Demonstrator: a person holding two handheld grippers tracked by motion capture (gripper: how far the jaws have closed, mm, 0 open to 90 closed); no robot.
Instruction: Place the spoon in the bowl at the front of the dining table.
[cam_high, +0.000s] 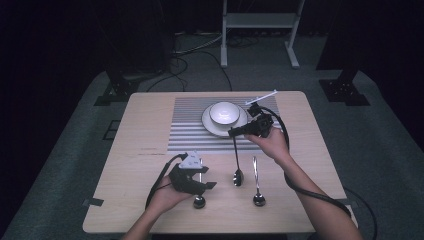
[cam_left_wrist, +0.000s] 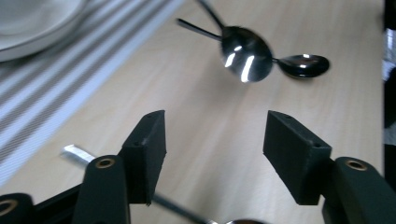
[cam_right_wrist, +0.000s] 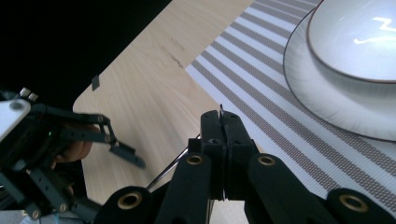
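Note:
My right gripper is shut on the thin handle tip of a metal spoon, just in front of the plate. The spoon hangs down from the jaws, its bowl low over the wood. A second spoon lies on the table to its right. My left gripper is open above a third spoon, whose handle runs under the left jaw. A white bowl sits on a white plate on the striped placemat.
The placemat covers the table's far middle. Bare wood lies left of it and along the near edge. A white rod sticks up behind the right gripper. A metal stand is on the floor beyond the table.

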